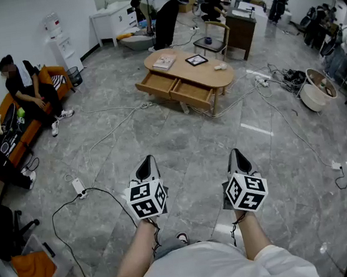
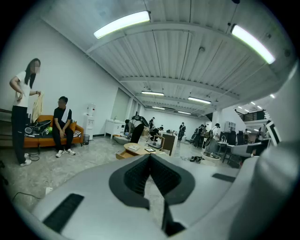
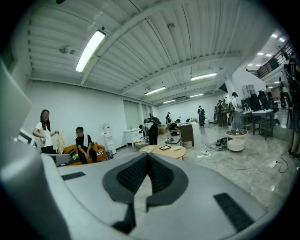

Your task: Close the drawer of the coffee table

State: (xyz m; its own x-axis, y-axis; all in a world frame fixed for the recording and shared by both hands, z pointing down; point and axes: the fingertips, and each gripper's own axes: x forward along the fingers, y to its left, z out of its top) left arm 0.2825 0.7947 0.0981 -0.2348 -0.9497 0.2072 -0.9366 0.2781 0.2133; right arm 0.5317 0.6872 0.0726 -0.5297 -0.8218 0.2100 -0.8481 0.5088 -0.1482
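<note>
The coffee table (image 1: 198,70) is far away across the floor (image 1: 186,140) with 2 drawers (image 1: 193,93) pulled out, and the left gripper (image 1: 146,164) and right gripper (image 1: 236,156) have jaws pressed together on nothing, so I think the step now is walking over before any pushing

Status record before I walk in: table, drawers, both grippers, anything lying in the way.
coffee table: far across the room, well short of reach
drawers: two side by side, both pulled out toward the camera
left gripper: jaws together, nothing between them, held in the air
right gripper: jaws together, nothing between them, held in the air
cables: loose, lying between the grippers and the table
task state: not started, no contact with either drawer
</note>
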